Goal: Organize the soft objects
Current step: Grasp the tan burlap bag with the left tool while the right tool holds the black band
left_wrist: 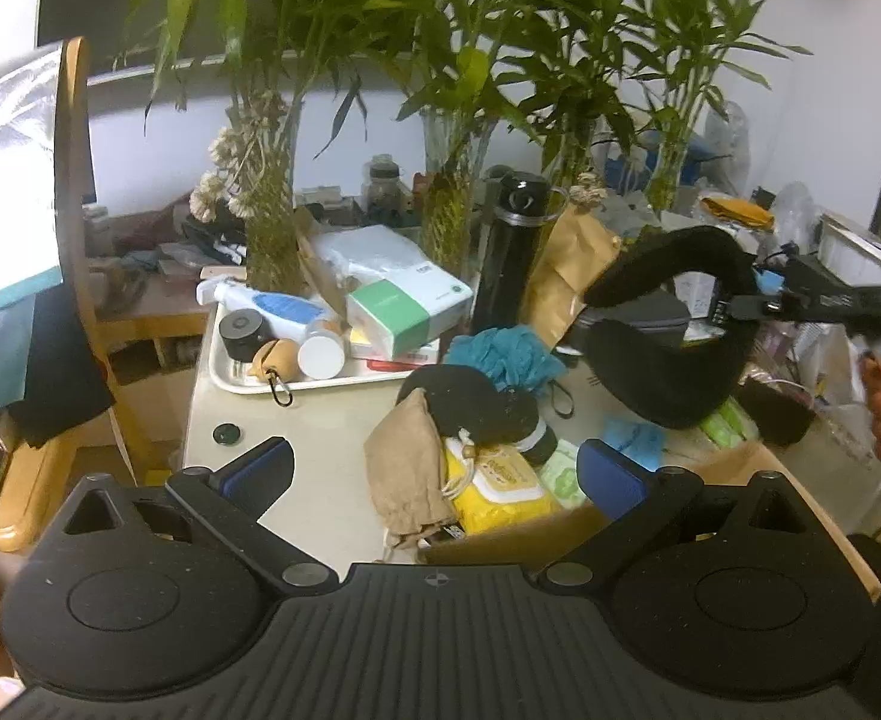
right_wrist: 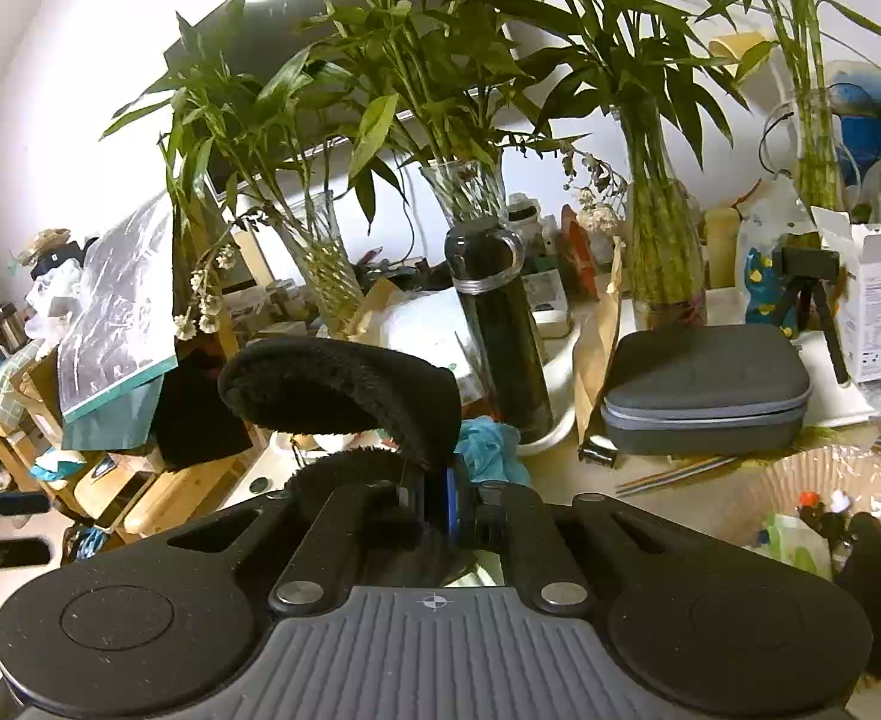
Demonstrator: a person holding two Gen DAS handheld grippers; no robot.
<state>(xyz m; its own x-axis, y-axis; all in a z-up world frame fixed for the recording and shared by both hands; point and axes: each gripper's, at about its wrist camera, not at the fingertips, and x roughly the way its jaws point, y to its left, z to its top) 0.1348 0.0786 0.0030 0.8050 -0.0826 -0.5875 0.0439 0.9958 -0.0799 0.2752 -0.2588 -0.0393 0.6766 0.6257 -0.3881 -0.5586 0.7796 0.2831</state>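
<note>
While clamped, the black pillow [left_wrist: 674, 360] hangs above the desk [left_wrist: 320, 444].

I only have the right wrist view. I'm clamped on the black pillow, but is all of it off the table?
Observer: It looks so. The pillow hangs as a whole U from the right gripper, above the clutter.
Operator: Is the left gripper free?
Observer: Yes, the left gripper is open with nothing between its fingers.
Operator: What's under it?
Observer: A cardboard box holding a yellow pack and a brown pouch.
</note>
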